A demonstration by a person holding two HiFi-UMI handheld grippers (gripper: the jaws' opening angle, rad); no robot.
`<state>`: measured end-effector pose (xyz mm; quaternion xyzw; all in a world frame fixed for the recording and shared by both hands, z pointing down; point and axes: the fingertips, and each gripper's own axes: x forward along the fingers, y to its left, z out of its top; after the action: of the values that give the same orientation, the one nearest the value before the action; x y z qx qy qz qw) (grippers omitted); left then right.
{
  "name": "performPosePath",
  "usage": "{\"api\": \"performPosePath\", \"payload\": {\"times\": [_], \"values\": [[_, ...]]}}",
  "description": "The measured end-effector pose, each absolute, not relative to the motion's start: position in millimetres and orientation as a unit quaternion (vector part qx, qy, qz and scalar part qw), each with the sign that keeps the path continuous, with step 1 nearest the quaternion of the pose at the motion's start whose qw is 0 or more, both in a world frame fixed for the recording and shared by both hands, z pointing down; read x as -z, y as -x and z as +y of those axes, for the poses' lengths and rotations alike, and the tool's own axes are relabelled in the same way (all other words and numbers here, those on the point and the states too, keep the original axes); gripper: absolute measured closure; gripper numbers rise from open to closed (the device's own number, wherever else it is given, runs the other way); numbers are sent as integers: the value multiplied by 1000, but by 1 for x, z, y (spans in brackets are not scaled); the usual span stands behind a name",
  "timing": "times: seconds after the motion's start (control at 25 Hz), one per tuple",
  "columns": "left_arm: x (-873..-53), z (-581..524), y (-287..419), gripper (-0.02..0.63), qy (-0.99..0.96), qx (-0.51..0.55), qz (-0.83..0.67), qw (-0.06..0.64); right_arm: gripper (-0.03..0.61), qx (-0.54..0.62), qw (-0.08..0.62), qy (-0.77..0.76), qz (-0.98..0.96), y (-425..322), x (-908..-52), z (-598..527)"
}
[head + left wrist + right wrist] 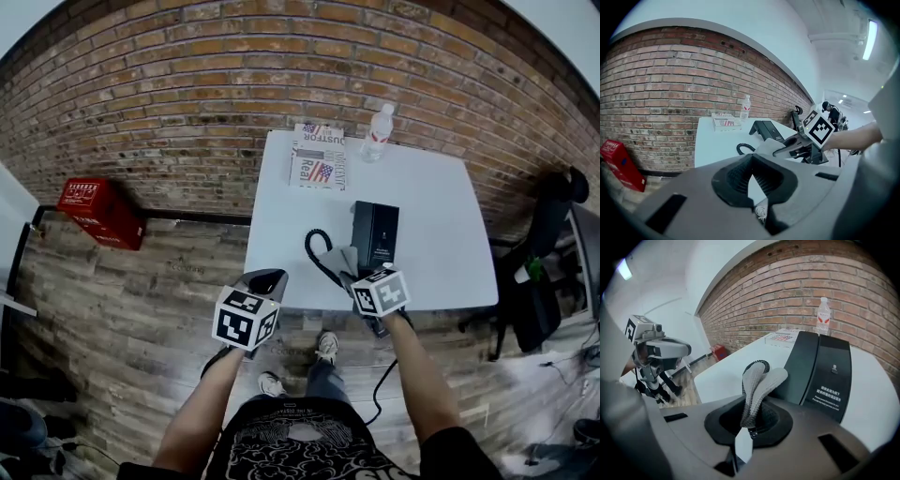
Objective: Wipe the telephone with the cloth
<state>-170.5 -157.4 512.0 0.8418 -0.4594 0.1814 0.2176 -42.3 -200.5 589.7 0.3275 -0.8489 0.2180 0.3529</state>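
The black telephone (pixel 375 234) stands upright near the front of the white table (pixel 441 206), and its coiled cord (pixel 317 253) loops to its left. My right gripper (pixel 352 277) is shut on a folded grey cloth (pixel 341 258), held just left of the phone's lower end. In the right gripper view the cloth (pixel 757 385) sticks up from the right gripper (pixel 751 420) beside the telephone (pixel 825 376), apart from it by a small gap. My left gripper (pixel 267 279) hovers at the table's front left edge, shut and empty; in its own view the left gripper (pixel 750 165) has its jaws together.
A printed box (pixel 319 155) and a water bottle (pixel 378 131) stand at the table's far edge by the brick wall. A red case (pixel 98 211) lies on the floor at the left. A black chair (pixel 539 272) stands to the right of the table.
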Motion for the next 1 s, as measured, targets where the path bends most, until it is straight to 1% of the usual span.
{"api": "performPosePath", "payload": {"times": [0.12,0.4,0.76,1.0], "values": [[-511,-153,172,607,-844,-184,-456,215,568,-214,341,-339,-850,42,-582,-198],[-502,-154,166,607,-853,-180,-446,201,568,-201,288,-378,-857,33,-542,-191],[-487,-165,145,607,-870,-177,-423,180,568,-163,228,-442,-852,-5,-477,-179],[-469,-173,142,607,-875,-179,-424,149,568,-151,180,-489,-840,-36,-439,-168]]}}
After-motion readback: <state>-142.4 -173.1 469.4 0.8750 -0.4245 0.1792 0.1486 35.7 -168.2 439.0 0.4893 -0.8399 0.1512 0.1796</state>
